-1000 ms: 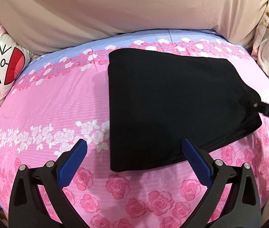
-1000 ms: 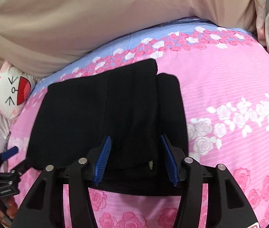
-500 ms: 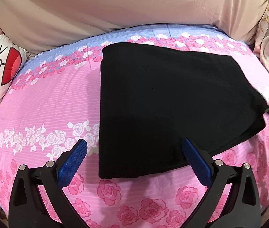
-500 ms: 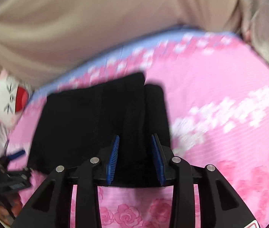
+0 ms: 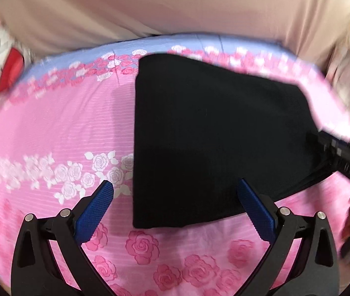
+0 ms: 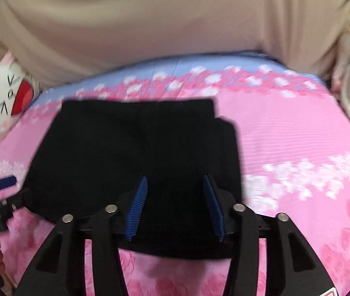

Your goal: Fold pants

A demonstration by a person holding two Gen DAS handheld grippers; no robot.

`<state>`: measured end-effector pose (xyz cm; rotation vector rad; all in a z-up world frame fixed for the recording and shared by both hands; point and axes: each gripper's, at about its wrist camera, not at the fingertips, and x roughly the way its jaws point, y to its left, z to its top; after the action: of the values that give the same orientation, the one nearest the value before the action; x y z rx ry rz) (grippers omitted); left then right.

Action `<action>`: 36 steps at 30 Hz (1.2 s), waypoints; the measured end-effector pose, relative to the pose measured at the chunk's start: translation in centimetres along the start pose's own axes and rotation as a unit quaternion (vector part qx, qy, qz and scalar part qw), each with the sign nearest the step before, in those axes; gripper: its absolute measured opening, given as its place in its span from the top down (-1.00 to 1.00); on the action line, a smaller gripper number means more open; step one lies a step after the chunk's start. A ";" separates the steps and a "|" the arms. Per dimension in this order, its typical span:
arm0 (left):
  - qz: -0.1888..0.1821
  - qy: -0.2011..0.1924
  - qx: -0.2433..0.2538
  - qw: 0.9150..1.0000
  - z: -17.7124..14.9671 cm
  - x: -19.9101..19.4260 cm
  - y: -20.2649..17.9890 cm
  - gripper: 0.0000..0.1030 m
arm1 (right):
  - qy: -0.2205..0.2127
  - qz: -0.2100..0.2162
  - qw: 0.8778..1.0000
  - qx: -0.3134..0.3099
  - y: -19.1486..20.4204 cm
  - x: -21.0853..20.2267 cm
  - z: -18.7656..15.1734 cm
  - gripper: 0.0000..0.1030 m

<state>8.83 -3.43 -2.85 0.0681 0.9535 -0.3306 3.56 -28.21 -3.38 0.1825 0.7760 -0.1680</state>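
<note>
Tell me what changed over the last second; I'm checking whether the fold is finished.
The right claw narrowed over the black pants, then its jaws have just been opening again, pads apart above the cloth. The left claw stayed wide open. The folded pants remain flat on the pink floral bedsheet.

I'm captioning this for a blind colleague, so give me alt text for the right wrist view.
Folded black pants lie flat on a pink rose-print bedsheet, with the right gripper just above their near edge, blue pads apart, having just opened, gripping nothing. A cartoon pillow sits far left, beige fabric behind.
</note>
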 end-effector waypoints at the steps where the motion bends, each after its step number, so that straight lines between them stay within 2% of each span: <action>1: -0.028 0.000 -0.032 0.999 0.3 -0.4 1.5 -0.91 | -0.014 -0.009 1.000 0.008 -0.6 -1.0 0.1 -0.59; 2: -0.054 0.003 -0.063 0.997 0.6 -0.3 2.8 -0.91 | -0.022 -0.021 0.999 0.018 -1.5 -1.7 0.1 -0.71; 4: -0.105 0.021 -0.125 0.986 1.0 1.3 5.1 -0.91 | -0.010 -0.025 0.999 0.034 -2.8 -1.5 -0.5 -0.71; 5: -0.122 0.035 -0.147 0.981 1.2 2.6 5.8 -0.91 | 0.006 -0.021 0.999 0.048 -3.6 -0.7 -0.8 -0.71; 7: -0.131 0.059 -0.176 0.974 1.1 5.0 6.4 -0.90 | 0.043 0.009 0.995 0.094 -5.2 1.2 -1.8 -0.71; 8: -0.124 0.036 -0.167 0.977 1.2 4.7 6.2 -0.91 | 0.059 0.052 0.988 0.131 -6.0 2.5 -2.5 -0.71; 9: -0.112 0.032 -0.154 0.981 1.3 4.7 5.6 -0.91 | 0.066 0.080 0.982 0.155 -6.4 3.2 -3.0 -0.71; 10: -0.122 0.042 -0.138 0.982 1.4 5.2 4.9 -0.90 | 0.057 0.097 0.978 0.174 -6.6 3.4 -3.4 -0.69; 11: -0.141 0.053 -0.130 0.980 1.3 5.8 4.3 -0.91 | 0.043 0.103 0.979 0.171 -6.4 3.3 -3.4 -0.52; 12: -0.130 0.047 -0.120 0.983 1.2 6.0 3.7 -0.76 | 0.053 0.123 0.976 0.169 -6.0 3.8 -3.2 -0.21; 14: -0.102 0.038 -0.079 0.991 1.2 6.1 2.0 -0.26 | 0.049 0.126 0.976 0.168 -5.6 3.3 -2.6 0.20; 15: -0.102 0.039 -0.076 0.991 1.2 5.9 1.6 0.09 | 0.043 0.125 0.979 0.158 -5.4 2.4 -1.9 0.25; 16: -0.107 0.037 -0.076 0.991 1.5 5.2 1.4 0.26 | 0.034 0.135 0.978 0.154 -5.3 1.3 -1.4 0.33; 17: -0.112 0.031 -0.071 0.991 1.7 4.3 1.4 0.38 | 0.027 0.149 0.977 0.151 -5.3 0.2 -1.0 0.37; 19: -0.124 0.016 -0.061 0.990 1.9 1.8 1.3 0.43 | 0.015 0.164 0.977 0.133 -5.0 -2.9 -0.4 0.38; 21: -0.141 0.022 -0.046 0.989 1.2 -0.3 0.9 0.41 | 0.018 0.150 0.982 0.113 -4.7 -5.1 -1.2 0.37; 22: -0.148 0.032 -0.043 0.988 0.5 -0.8 0.8 0.37 | 0.027 0.142 0.983 0.115 -5.1 -5.5 -2.1 0.29; 23: -0.147 0.044 -0.042 0.987 -0.4 -0.8 0.8 0.15 | 0.039 0.133 0.983 0.118 -5.6 -5.2 -3.1 0.10; 24: -0.139 0.064 -0.040 0.987 -1.5 -0.3 0.7 -0.10 | 0.068 0.108 0.985 0.114 -6.4 -4.1 -4.9 0.01; 25: -0.118 0.089 -0.030 0.989 -3.0 0.3 1.0 -0.18 | 0.092 0.070 0.987 0.115 -7.3 -3.2 -6.6 -0.14; 26: -0.090 0.097 -0.027 0.991 -3.9 0.9 1.2 -0.22 | 0.090 0.073 0.984 0.133 -8.2 -3.3 -7.6 -0.18; 27: -0.071 0.096 -0.030 0.992 -4.4 0.9 1.8 -0.38 | 0.075 0.106 0.976 0.173 -9.3 -4.3 -8.1 -0.18; 28: -0.072 0.087 -0.047 0.993 -4.9 0.2 2.5 -0.42 | 0.052 0.097 0.976 0.185 -9.6 -5.8 -7.6 -0.10; 29: -0.068 0.080 -0.057 0.993 -4.8 -0.5 3.0 -0.40 | 0.028 0.075 0.982 0.171 -9.4 -7.2 -6.9 -0.05; 30: -0.061 0.065 -0.064 0.994 -4.6 -1.5 3.4 -0.40 | -0.008 0.046 0.990 0.136 -8.5 -9.0 -5.3 -0.05; 31: -0.048 0.036 -0.066 0.996 -3.7 -2.9 3.7 -0.40 | -0.030 0.038 0.993 0.107 -7.5 -10.1 -3.9 -0.05; 32: -0.033 0.009 -0.066 0.997 -3.0 -4.2 3.6 -0.41 | -0.046 0.053 0.995 0.077 -5.9 -10.8 -1.9 0.10; 34: -0.003 -0.049 -0.052 0.997 -1.5 -6.2 2.8 -0.66 | -0.052 0.089 0.994 0.044 -3.5 -10.5 0.5 0.45; 35: 0.010 -0.069 -0.039 0.997 -1.2 -7.0 1.7 -0.82 | -0.047 0.110 0.993 0.018 -1.5 -9.4 2.2 0.53; 36: 0.018 -0.082 -0.026 0.996 -0.6 -7.1 0.8 -0.83 | -0.041 0.118 0.992 0.000 -0.3 -8.2 3.1 0.58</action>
<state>4.88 -0.82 2.47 0.0099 0.7972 -0.2742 -0.18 -28.49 4.56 0.2639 0.6676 0.0488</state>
